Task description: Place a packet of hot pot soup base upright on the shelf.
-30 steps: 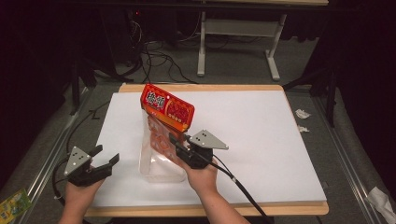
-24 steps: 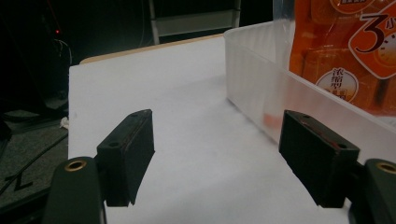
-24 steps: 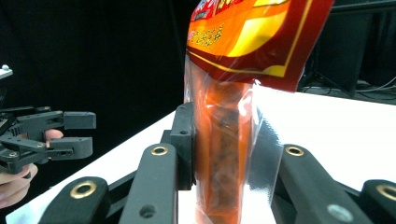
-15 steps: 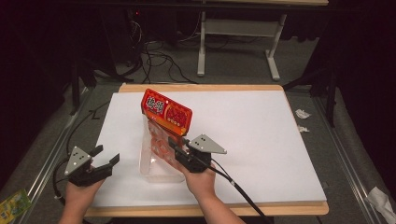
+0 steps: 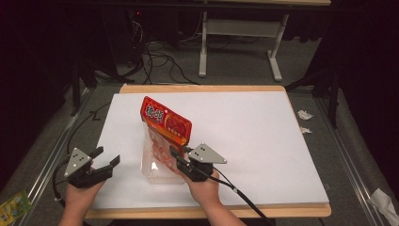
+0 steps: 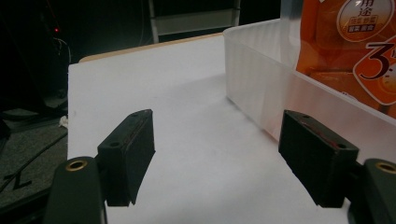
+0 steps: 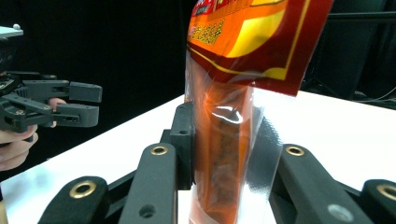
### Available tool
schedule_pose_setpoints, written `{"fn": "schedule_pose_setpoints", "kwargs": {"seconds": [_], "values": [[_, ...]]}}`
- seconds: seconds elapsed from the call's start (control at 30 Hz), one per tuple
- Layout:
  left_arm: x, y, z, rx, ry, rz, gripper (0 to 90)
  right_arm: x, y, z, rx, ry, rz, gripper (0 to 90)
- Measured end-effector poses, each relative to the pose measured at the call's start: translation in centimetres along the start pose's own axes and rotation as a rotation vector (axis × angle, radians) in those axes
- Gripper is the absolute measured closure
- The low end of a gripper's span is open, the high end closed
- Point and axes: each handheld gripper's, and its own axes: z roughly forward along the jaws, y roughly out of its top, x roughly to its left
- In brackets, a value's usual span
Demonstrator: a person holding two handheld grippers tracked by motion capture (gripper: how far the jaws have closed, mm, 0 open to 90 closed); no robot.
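A red and orange snack bag (image 5: 165,123) stands upright, its clear lower part down inside a clear plastic container (image 5: 157,172) on the white table (image 5: 263,141). My right gripper (image 5: 175,153) is at the container's right side, shut on the bag. In the right gripper view the jaws press the bag (image 7: 224,154) from both sides, just below its printed top. My left gripper (image 5: 109,156) is open and holds nothing, a little left of the container. In the left gripper view the container wall (image 6: 261,88) runs past the right jaw, with the bag (image 6: 345,42) behind it.
Crumpled paper scraps (image 5: 305,114) lie off the table's right edge, and a green packet (image 5: 14,207) lies on the floor at bottom left. Cables (image 5: 160,61) and a table frame (image 5: 240,33) sit behind the far edge. A cable (image 5: 244,195) trails from my right gripper.
My right gripper has brought the bag nearer and slightly left, lowering it into the container. The left gripper has stayed in place, open.
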Motion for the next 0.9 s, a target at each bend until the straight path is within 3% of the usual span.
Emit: {"fn": "schedule_pose_setpoints", "kwargs": {"seconds": [0.17, 0.3, 0.53, 0.6, 0.77, 0.9], "values": [[0.0, 0.0, 0.0, 0.0, 0.0, 0.0, 27.7, -0.1, -1.2, 0.2, 0.044, 0.012, 0.013, 71.3], [-0.1, 0.0, 0.1, 0.003, -0.002, 0.004, 27.7, -0.6, -2.4, -0.4, 0.039, 0.011, 0.036, 71.2], [-0.3, 0.0, 0.2, 0.009, -0.009, 0.012, 27.7, -1.2, -2.4, -0.5, 0.058, 0.016, 0.058, 70.2], [-0.3, -0.1, 0.2, 0.01, -0.01, 0.012, 27.6, -1.3, -2.3, -0.5, 0.073, 0.022, 0.052, 67.1], [-0.3, -0.1, 0.3, 0.012, -0.015, 0.008, 27.6, -1.7, -2.2, -0.5, 0.127, 0.046, 0.049, 49.2], [-0.3, -0.1, 0.2, 0.013, -0.017, 0.008, 27.6, -2.2, -2.1, -0.4, 0.145, 0.061, 0.051, 42.1]]}}
